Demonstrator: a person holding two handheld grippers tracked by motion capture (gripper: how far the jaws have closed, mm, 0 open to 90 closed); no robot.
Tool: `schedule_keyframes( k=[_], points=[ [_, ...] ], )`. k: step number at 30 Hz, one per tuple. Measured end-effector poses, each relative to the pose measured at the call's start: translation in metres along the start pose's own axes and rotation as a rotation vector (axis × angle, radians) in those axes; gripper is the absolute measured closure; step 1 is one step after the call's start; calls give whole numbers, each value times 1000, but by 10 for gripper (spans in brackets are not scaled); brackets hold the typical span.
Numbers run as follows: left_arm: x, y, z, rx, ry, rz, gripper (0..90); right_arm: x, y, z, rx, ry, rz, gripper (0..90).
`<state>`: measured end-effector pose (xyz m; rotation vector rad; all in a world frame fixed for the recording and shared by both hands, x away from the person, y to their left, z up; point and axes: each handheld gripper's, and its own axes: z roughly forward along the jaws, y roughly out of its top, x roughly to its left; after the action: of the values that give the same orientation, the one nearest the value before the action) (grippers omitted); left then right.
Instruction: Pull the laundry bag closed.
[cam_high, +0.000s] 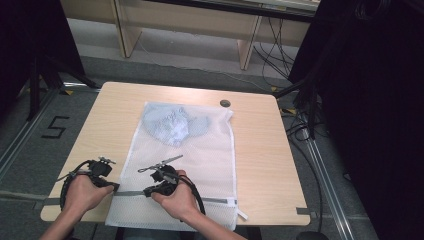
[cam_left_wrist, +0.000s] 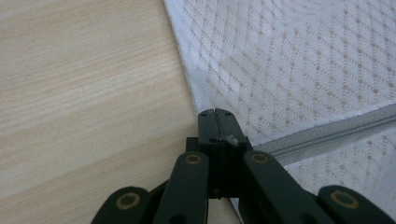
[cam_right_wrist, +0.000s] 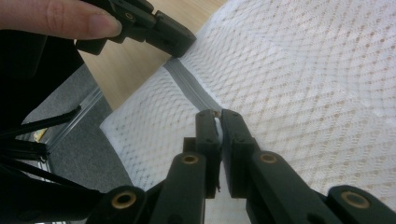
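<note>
Zipper (cam_right_wrist: 187, 86) between right claw (cam_right_wrist: 218, 116) tips.

This looks like a lab or test room, not a home. A small wooden table (cam_high: 260, 165) stands on a grey floor (cam_high: 100, 67) with a taped number 5 (cam_high: 54, 127) at 9 o'clock. Black cables (cam_high: 274, 52) lie at 1 o'clock, dark curtains (cam_high: 370, 100) hang at 3 o'clock, and plain wooden shelves (cam_high: 190, 25) stand at 12 o'clock.

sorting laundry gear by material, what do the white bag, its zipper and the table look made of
White mesh laundry bag: likely synthetic net fabric, matte; the dotted open weave lets the table show through. Grey zipper strip: woven tape, teeth too fine to tell. Light wooden table: wood-grain laminate or veneer, smooth.
</note>
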<state>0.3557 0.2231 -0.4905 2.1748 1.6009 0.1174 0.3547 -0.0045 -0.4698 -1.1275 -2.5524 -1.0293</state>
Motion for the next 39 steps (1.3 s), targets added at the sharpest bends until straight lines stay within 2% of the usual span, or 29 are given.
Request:
schedule_keyframes(
  k=[2,7,8,10,14,15,17,18,20,28,29,31,34,35,36,39],
  points=[
    [0,0,0,-1,0,0,900,0,0,-1,5,-5,10,871],
    [0,0,0,-1,-2,0,900,-1,-2,-3,0,-5,2,871],
    [0,0,0,1,-2,2,900,0,-2,-4,15,-7,27,871],
    [0,0,0,0,0,0,900,-1,-2,-4,-2,-1,5,871],
    [0,0,0,0,2,0,900,-3,-4,-7,1,-10,18,871],
    [0,0,0,1,2,1,900,-4,-4,-7,-7,-10,7,871],
    [0,0,0,0,1,0,900,-4,-5,-11,5,-11,25,871],
    [0,0,0,0,1,0,900,-5,-5,-11,-7,-13,7,871],
    [0,0,0,1,1,0,900,-7,-5,-13,-12,-13,4,871],
    [-1,0,0,6,5,1,900,-7,-7,-16,-13,-12,4,871],
    [0,0,0,7,4,1,900,-7,-7,-17,-3,-13,23,871],
    [-1,0,0,5,4,1,900,-8,-7,-17,-10,-12,9,871],
    [-1,0,0,3,5,0,900,-8,-8,-19,7,-22,30,871],
    [-1,0,0,3,5,0,900,-8,-8,-19,7,-22,30,871],
    [0,0,0,-2,2,0,900,-9,-8,-19,-8,-14,11,871],
    [-1,0,0,5,5,0,900,-10,-9,-21,-7,-15,18,871]
  ],
)
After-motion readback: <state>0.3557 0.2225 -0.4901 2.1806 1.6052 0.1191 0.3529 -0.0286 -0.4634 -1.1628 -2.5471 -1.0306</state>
